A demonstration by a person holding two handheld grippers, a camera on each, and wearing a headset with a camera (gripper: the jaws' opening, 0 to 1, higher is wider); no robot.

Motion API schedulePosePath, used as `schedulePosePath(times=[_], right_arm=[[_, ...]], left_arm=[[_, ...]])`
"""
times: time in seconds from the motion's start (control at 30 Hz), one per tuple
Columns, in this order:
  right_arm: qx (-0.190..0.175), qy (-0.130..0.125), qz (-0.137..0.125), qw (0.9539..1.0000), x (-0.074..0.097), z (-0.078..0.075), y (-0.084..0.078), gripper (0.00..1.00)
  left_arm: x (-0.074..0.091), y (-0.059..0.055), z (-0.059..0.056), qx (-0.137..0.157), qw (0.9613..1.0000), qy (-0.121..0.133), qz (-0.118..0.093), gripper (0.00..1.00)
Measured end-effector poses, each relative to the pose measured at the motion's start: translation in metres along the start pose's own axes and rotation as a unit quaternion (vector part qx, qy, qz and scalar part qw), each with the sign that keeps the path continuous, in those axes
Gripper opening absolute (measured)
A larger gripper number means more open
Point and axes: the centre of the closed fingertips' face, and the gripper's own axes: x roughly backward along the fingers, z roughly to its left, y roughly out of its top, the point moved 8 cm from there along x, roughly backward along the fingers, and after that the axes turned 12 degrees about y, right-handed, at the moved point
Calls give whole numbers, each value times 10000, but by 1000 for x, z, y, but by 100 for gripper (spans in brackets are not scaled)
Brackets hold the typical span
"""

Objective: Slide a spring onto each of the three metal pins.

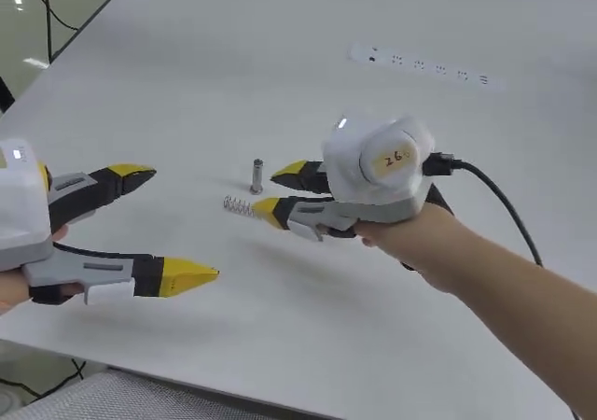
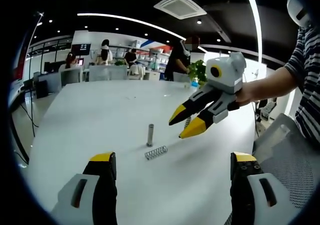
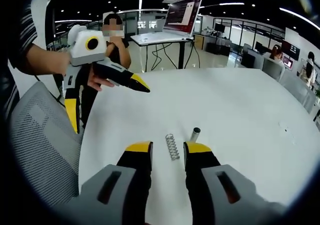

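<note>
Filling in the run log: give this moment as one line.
stage: pre-grasp | right gripper: open, near spring | spring: lying beside upright pin | left gripper: open, empty

White table (image 1: 280, 56), smooth top. Approx. mid-table a short metal pin (image 1: 257, 175) stands upright, w/ one spring (image 1: 239, 205) lying on its side just beside it, apart. White power strip (image 1: 424, 67) lies flat twd the far side, well apart.

Head view looks steeply down on the white table (image 1: 187, 65) from above, both gripper views sit low and close, facing each other across it (all three share the spring (image 1: 239, 205) and pin (image 1: 257, 175)).
</note>
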Motion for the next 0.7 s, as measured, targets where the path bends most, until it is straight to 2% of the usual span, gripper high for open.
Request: schedulePosePath(times=[0.07, 0.13, 0.33, 0.7], right_arm=[[11, 54, 82, 10000, -7, -3, -3, 24], [26, 106, 331, 9994, -14, -6, -8, 23], [-49, 192, 489, 9986, -28, -11, -15, 22], [65, 301, 786, 9964, -47, -14, -17, 20]], left_arm=[[0, 0, 1, -8, 10000, 1, 1, 94], [0, 0, 1, -5, 10000, 13, 10, 94], [2, -4, 1, 28, 10000, 19, 38, 94], [6, -7, 3, 64, 9999, 48, 75, 93]])
